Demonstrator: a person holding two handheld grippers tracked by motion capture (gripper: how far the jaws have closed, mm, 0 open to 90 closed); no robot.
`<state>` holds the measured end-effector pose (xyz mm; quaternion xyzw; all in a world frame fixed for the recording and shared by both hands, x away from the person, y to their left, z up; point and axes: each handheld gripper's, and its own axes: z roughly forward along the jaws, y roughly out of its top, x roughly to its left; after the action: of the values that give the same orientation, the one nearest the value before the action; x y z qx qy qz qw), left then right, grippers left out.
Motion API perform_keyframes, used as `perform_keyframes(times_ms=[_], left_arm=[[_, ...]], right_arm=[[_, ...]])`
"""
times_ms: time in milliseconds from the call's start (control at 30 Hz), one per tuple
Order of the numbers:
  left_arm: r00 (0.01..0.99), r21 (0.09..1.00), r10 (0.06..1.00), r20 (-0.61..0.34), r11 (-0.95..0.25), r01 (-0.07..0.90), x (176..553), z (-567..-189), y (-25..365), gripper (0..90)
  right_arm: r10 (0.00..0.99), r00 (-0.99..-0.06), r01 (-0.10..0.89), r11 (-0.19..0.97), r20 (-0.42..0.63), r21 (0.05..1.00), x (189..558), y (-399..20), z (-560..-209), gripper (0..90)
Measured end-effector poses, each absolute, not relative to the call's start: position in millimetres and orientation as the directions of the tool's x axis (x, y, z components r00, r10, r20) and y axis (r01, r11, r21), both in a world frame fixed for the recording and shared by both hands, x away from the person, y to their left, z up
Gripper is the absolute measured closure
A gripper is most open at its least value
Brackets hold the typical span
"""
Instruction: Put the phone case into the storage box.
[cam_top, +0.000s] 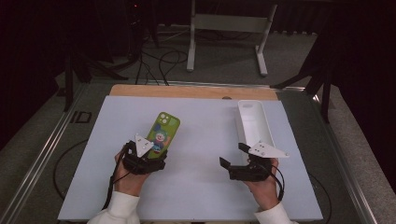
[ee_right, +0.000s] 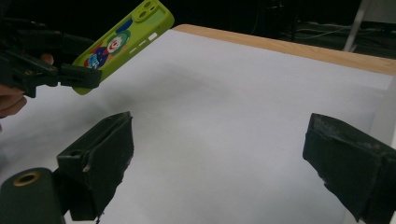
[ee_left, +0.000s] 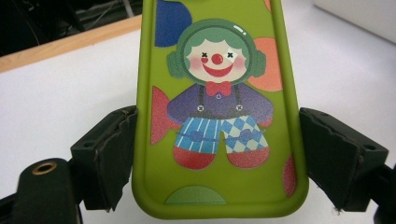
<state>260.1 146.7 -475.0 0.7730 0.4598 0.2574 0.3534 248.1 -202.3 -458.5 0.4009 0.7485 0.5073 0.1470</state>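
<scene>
Left claw (cam_top: 150, 154): black body, grey three-cornered plate with small screws on top, black cable trailing back past the wrist. Right claw (cam_top: 234, 155): same build, plate and cable. Jaw pads are black, with worn, frayed edges; a brass-ringed hole sits beside one jaw. Both sleeves are white.
</scene>
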Motion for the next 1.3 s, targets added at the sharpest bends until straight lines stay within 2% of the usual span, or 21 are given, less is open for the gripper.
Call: perform_keyframes(times_ms=[467,833,1300], left_arm=[[0.465,0.813,0.881,0.086,-0.332,0.479,256,-467,142,16.4],[0.489,0.827,0.867,0.096,-0.343,0.446,252,-462,137,16.4],[0.530,0.823,0.842,0.104,-0.372,0.430,250,-463,133,16.4]], right_arm=[[0.753,-0.619,0.480,0.134,0.226,0.867,250,-203,-459,8.9],[0.738,-0.607,0.509,0.077,0.294,0.857,254,-207,-451,8.9],[0.721,-0.629,0.520,0.112,0.291,0.847,262,-188,-445,8.9]])
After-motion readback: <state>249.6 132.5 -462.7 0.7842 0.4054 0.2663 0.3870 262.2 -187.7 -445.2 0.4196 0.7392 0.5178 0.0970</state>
